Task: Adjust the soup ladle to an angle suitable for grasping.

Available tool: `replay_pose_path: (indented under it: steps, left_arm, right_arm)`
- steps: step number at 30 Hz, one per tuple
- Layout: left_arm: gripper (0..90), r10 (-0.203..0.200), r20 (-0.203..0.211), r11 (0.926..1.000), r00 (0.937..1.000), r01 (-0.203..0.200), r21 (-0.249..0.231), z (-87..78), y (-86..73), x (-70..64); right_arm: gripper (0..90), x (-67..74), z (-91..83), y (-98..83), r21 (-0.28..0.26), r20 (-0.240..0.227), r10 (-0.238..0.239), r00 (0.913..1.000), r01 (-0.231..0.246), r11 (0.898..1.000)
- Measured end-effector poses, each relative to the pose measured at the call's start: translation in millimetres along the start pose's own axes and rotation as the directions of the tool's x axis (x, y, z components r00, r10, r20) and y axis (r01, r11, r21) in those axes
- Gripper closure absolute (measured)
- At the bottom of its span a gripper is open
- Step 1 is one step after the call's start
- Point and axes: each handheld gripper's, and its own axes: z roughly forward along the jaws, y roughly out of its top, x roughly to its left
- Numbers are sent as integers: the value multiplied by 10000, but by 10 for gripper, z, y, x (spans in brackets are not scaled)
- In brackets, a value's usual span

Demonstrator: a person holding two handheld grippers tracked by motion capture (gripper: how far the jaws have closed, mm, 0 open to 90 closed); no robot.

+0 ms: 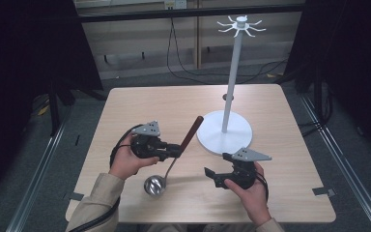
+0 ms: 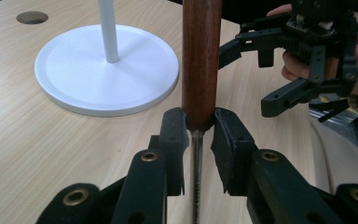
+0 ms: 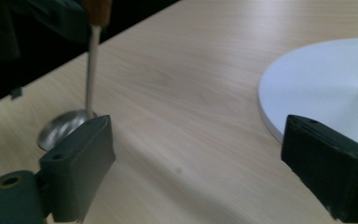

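**Ladle lifted by its handle, rack hooks far above**

Here the left hand-held gripper point(image 1: 178, 150) pinches a steel ladle with a dark brown wooden handle point(image 1: 192, 131) at the lower end of the wood, just where the thin metal shank begins; the left gripper view shows both pads pressed against the handle's base. The ladle's long axis runs diagonally in the high view, from its shiny bowl point(image 1: 154, 185) at lower centre, close over the light wooden bench point(image 1: 140, 104), up to the handle tip pointing toward upper right. That tip lies near the round base of the tall white hook stand point(image 1: 224, 131), whose ring of hooks sits at the top of the frame, well above the ladle.

The right hand-held gripper point(image 1: 211, 175) stands spread with nothing between its jaws, held just right of the ladle, its jaws pointing left toward the shank. It is apart from the ladle, so the left hand carries the load alone. Any hanging move likely turns on raising the handle tip toward those hooks.
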Motion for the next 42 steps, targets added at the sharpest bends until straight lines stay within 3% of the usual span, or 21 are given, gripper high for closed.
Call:
replay_pose_path:
  steps: [4,5,8,11,12,16,18,19,21,22,23,27,28,29,30,31,32,34,35,39,42]
  left_arm:
    - [743,-4,-19,10000,10000,4,-47,35,7,-24]
    - [743,56,19,10000,10000,-56,-10,55,14,-35]
    - [743,59,-23,10000,10000,-58,14,70,28,-51]
    - [743,73,37,9999,10000,-72,-77,93,50,-80]
    - [742,107,20,9999,9999,-107,-57,98,59,-89]
    - [743,189,82,9998,9998,-188,-90,126,94,-113]
    - [742,152,101,9996,9998,-150,-228,149,115,-130]
    - [743,236,89,9995,9997,-234,-188,154,128,-141]
    - [742,294,161,9991,9994,-289,-297,179,148,-167]
    - [742,294,161,9991,9994,-289,-297,179,148,-167]
    - [742,246,98,9990,9996,-242,-364,188,169,-183]
    - [741,116,422,9957,9990,-76,-925,185,170,-187]
    - [742,-94,658,9935,9978,168,-1128,174,167,-191]
    - [717,-193,693,9936,9974,269,-1100,170,167,-194]
    - [633,-193,693,9936,9974,269,-1100,170,167,-194]
    - [633,-156,595,9937,9981,221,-1102,170,163,-201]
    - [543,-112,562,9930,9984,177,-1170,169,155,-205]
    - [497,-86,328,9937,9994,122,-1116,153,131,-205]
    - [409,-139,254,9921,9996,170,-1242,145,113,-203]
    - [344,-132,149,9884,9998,153,-1508,150,37,-246]
    - [328,-91,-18,9898,10000,87,-1421,186,-16,-249]
  right_arm:
    - [170,44,21,89,-558,-317,103,9994,-121,9984]
    - [214,78,29,181,-920,-597,250,9979,-304,9953]
    - [251,94,30,243,-1206,-859,450,9953,-552,9912]
    - [321,114,39,350,-1652,-1093,816,9906,-991,9813]
    - [381,122,59,422,-1958,-1335,1110,9848,-1360,9712]
    - [447,156,107,509,-2239,-1344,1353,9816,-1631,9609]
    - [475,172,131,522,-2256,-1695,1635,9719,-1998,9535]
    - [512,187,142,534,-2241,-1836,1743,9674,-2138,9508]
    - [612,209,139,556,-2452,-1700,1719,9703,-2106,9463]
    - [612,209,139,556,-2452,-1700,1719,9703,-2106,9463]
    - [738,215,137,589,-2457,-1901,1887,9635,-2328,9410]
    - [738,232,101,641,-2515,-1856,1742,9671,-2181,9430]
    - [742,232,50,683,-2459,-1884,1605,9689,-2048,9474]
    - [743,223,34,692,-2489,-1933,1546,9689,-2008,9475]
    - [743,223,34,692,-2489,-1933,1546,9689,-2008,9475]
    - [744,212,11,704,-2544,-1992,1515,9682,-2003,9461]
    - [743,193,-22,724,-2645,-2106,1494,9661,-2034,9427]
    - [744,175,-63,758,-2786,-2160,1235,9685,-1824,9429]
    - [743,158,-112,801,-2885,-2233,967,9699,-1605,9439]
    - [743,109,-170,850,-2963,-2436,700,9673,-1430,9443]
    - [743,93,-195,883,-2927,-2500,505,9669,-1252,9480]
